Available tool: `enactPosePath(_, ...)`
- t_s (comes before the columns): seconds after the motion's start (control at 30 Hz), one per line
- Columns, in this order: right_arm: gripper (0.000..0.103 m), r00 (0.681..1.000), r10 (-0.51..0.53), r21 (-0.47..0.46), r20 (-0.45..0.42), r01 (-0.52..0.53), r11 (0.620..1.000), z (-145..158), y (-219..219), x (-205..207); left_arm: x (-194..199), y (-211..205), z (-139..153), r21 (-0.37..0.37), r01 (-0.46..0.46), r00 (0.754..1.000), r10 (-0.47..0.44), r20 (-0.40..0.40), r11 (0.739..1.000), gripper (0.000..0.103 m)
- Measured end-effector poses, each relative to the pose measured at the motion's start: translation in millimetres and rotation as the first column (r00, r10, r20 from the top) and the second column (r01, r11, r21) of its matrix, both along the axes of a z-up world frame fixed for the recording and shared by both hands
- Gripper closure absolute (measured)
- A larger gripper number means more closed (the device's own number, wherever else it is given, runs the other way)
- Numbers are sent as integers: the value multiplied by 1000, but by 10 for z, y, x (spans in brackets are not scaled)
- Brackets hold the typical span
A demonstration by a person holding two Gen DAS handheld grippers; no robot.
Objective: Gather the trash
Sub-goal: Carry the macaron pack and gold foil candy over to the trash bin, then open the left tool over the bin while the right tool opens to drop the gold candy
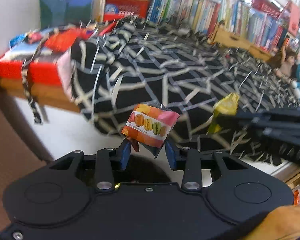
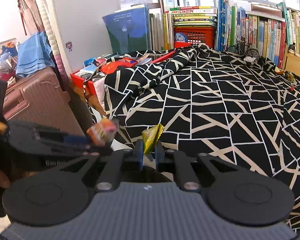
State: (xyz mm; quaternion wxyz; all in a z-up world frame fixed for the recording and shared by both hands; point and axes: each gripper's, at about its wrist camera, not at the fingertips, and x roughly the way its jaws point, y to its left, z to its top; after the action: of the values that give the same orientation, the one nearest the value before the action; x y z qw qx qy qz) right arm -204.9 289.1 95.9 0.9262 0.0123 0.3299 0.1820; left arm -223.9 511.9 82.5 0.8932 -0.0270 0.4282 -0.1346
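Observation:
My left gripper (image 1: pixel 148 154) is shut on a puffy macaron-print snack wrapper (image 1: pixel 150 127), pink and orange, held in the air off the bed's corner. The right wrist view shows the same wrapper (image 2: pixel 103 131) blurred at the left gripper's tip (image 2: pixel 94 142). My right gripper (image 2: pixel 149 150) is shut on a crumpled yellow-green wrapper (image 2: pixel 152 136) that sticks up from between its blue pads. That yellow wrapper (image 1: pixel 227 106) also shows at the right of the left wrist view, at the tip of the right gripper (image 1: pixel 240 117). The two grippers are close, side by side.
A bed with a black-and-white patterned cover (image 2: pixel 220 110) fills the middle. A red box (image 2: pixel 84 80) with books and bright packets stands at its left corner, beside a pink suitcase (image 2: pixel 36 98). Bookshelves (image 2: pixel 260 34) line the back. Small scraps (image 2: pixel 290 78) lie far right on the cover.

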Motion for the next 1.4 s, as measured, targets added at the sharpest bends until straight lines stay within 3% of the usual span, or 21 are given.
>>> enactPosePath(0.23, 88, 1000, -19, -15, -19, 18, 1000, -67, 29, 31, 6, 88, -217, -10, -26, 999, 26, -44, 1000, 62)
enactPosePath(0.37, 88, 999, -27, -21, -40, 26, 999, -111, 42, 54, 61, 76, -240, 7, -26, 999, 26, -43, 1000, 41)
enactPosePath(0.5, 88, 999, -17, -27, -49, 15, 1000, -127, 84, 47, 107, 109, -236, 24, -52, 998, 53, -44, 998, 27)
enactPosePath(0.67, 88, 998, 4, -36, -61, -6, 999, -142, 142, 59, 129, 225, -198, 18, -102, 993, 103, -50, 995, 26)
enactPosePath(0.73, 88, 997, 18, -30, -70, -20, 999, -140, 164, 69, 108, 286, -143, 14, -130, 991, 130, -42, 991, 21)
enactPosePath(1.0, 88, 989, 81, -9, -122, -82, 997, -233, 305, 177, -5, 505, 116, -47, -209, 978, 209, -12, 977, 14)
enactPosePath(1.4, 87, 963, 201, -47, -181, -213, 976, -467, 632, 284, -186, 614, 117, -109, -284, 959, 284, -14, 953, 14)
